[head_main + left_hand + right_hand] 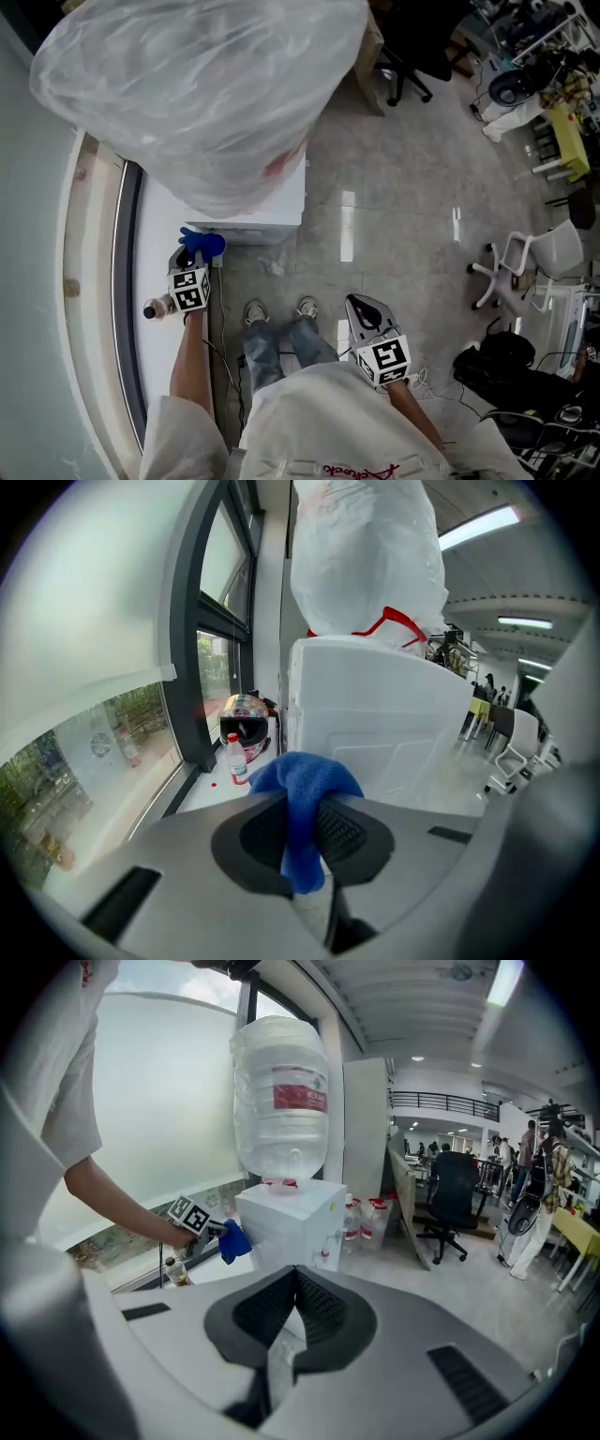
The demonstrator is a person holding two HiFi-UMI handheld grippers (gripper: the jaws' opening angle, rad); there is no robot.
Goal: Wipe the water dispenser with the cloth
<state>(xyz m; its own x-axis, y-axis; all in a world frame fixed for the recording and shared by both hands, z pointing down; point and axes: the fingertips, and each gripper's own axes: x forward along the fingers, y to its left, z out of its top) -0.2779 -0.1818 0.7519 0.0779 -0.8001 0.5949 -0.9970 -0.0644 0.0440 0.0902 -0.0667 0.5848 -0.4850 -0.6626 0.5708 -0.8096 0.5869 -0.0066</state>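
Note:
The white water dispenser stands by the window with a large plastic-wrapped bottle on top. My left gripper is shut on a blue cloth, held close to the dispenser's near left side. In the left gripper view the cloth bulges from the closed jaws in front of the dispenser's side wall. My right gripper hangs shut and empty over the floor, away from the dispenser. From the right gripper view I see the dispenser, the bottle and the cloth.
A white ledge runs along the window, with a small bottle on it; a helmet sits farther along. Office chairs and desks stand to the right across the grey floor. Spare bottles sit behind the dispenser.

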